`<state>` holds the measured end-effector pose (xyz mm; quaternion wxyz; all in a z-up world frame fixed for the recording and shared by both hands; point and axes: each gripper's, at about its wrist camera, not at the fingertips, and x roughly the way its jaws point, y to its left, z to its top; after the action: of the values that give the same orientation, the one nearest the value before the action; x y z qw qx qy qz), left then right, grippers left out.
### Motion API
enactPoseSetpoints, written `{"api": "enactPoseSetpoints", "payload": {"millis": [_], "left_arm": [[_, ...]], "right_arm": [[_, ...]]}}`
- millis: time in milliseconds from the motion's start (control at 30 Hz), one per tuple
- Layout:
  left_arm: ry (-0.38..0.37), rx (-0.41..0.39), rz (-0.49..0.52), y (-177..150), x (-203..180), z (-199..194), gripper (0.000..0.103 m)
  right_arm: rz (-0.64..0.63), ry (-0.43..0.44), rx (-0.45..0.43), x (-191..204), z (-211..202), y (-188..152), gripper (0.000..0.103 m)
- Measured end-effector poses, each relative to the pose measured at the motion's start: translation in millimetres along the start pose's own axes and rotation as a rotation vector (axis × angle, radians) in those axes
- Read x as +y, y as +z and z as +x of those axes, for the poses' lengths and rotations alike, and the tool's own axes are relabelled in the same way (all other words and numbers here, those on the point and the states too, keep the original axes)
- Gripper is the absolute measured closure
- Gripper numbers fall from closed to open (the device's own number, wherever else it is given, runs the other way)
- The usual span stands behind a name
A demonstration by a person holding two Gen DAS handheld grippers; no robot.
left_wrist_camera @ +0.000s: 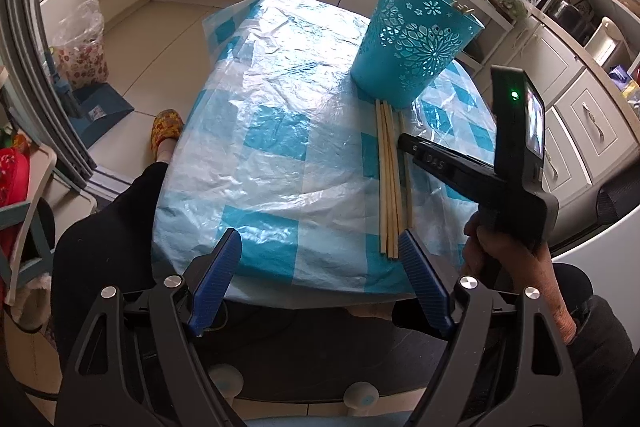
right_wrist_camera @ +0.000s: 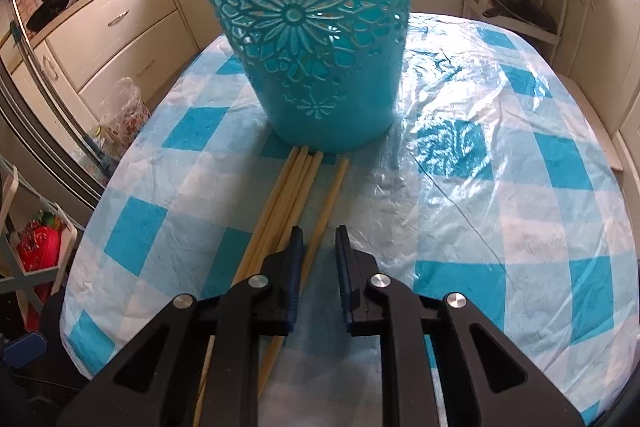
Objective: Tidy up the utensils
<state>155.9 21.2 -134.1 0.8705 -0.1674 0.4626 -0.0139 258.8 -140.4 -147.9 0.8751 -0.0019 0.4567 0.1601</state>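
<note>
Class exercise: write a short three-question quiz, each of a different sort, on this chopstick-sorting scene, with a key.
1. True or false: the chopsticks lie flat on the table.
2. The right gripper has between its fingers: A) one chopstick B) the whole bundle C) the bucket's rim.
3. Fill in: the far ends of the chopsticks point at the base of the blue ___.

Key: 1 true. 2 A; the pads do not yet press on it. 3 bucket. The left gripper, jaws wide, holds nothing.

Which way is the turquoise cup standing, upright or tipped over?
Upright: the turquoise cup rests on its base on the checked tablecloth, rim up.
</note>
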Motion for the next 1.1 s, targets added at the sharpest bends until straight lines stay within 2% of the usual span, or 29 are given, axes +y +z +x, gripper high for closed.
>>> {"api": "enactPoseSetpoints", "payload": {"millis": [67,133,233,433,667,1100], "left_arm": [[0.005,-0.005,0.011,6,-2,4,0.026],[0.009,-0.009,0.011,15,-3,10,0.026],[0.022,-0.025,0.021,33,-8,24,0.026],[0.066,0.001,0.086,67,-33,80,0.026],[0.125,0.052,0.130,89,-51,133,0.026],[0.243,0.045,0.231,103,-70,159,0.026]], "right_arm": [[-0.037,-0.003,0.009,3,0,0,0.086],[-0.066,0.000,0.026,1,-1,0,0.092],[-0.075,0.017,0.052,-16,-10,-7,0.094],[0.008,0.081,0.056,-47,-21,-19,0.096],[0.055,0.142,0.048,-56,-21,-20,0.096],[0.064,0.172,0.046,-59,-23,-19,0.096]]}}
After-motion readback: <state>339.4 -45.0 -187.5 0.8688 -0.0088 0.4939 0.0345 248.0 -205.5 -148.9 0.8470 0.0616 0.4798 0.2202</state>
